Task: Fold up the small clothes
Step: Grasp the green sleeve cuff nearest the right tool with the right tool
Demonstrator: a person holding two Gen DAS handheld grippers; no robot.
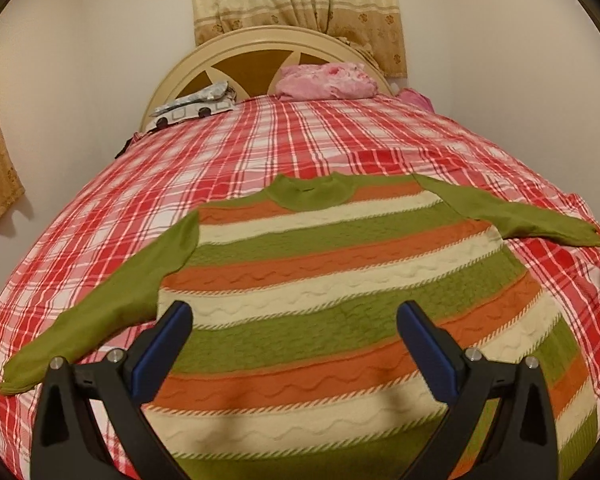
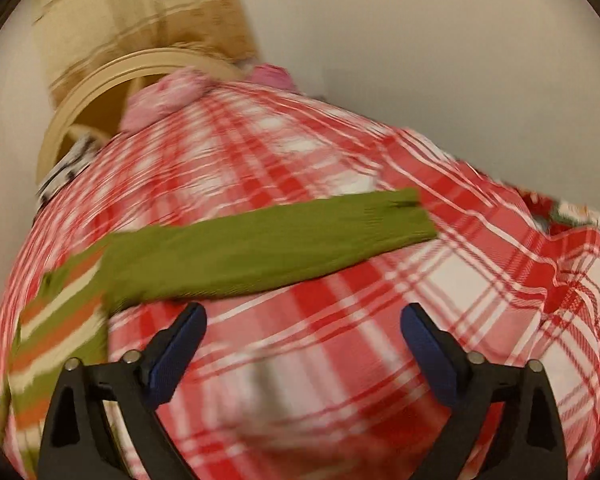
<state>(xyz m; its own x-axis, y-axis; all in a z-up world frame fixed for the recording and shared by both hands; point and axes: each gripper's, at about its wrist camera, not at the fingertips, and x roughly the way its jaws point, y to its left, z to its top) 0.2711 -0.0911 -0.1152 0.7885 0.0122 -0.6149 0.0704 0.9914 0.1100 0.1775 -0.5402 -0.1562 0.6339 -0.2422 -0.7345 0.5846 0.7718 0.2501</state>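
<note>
Blue-padded left tongs [image 1: 294,314] stand apart over the lower half of the sweater [image 1: 340,280], with nothing between the pads; whether they touch the knit cannot be told. Right tongs [image 2: 304,318] are likewise apart and empty, poised above bare bedspread [image 2: 480,300] just short of the right sleeve [image 2: 268,248]; that view is blurred, so fine detail is unreliable. No earlier view is available, so only the present wide stance is stated. Position of the sweater: it lies flat on the bed, collar [image 1: 312,192] toward the headboard [image 1: 256,50], hem nearest the left camera, both sleeves spread outward. The left sleeve [image 1: 100,320] runs down toward the near-left edge of the bed; the right sleeve extends to the far right, its cuff [image 2: 408,212] flat on the spread. Folding has not begun, judging from the fully open layout. Handling, as a judgement: the garment is a soft, limp, fairly thick cable knit, light in weight, not fragile and not slippery; the plain green sleeves look thinner than the striped body. It will drape and sag from any single grip point and may drag the loose bedspread beneath. Recommended hold: pinch the right sleeve near the cuff, or at the shoulder seam, taking one layer of knit only, and carry it across the body. Pillows [image 1: 324,80] at the head of the bed are well apart from the work.
</note>
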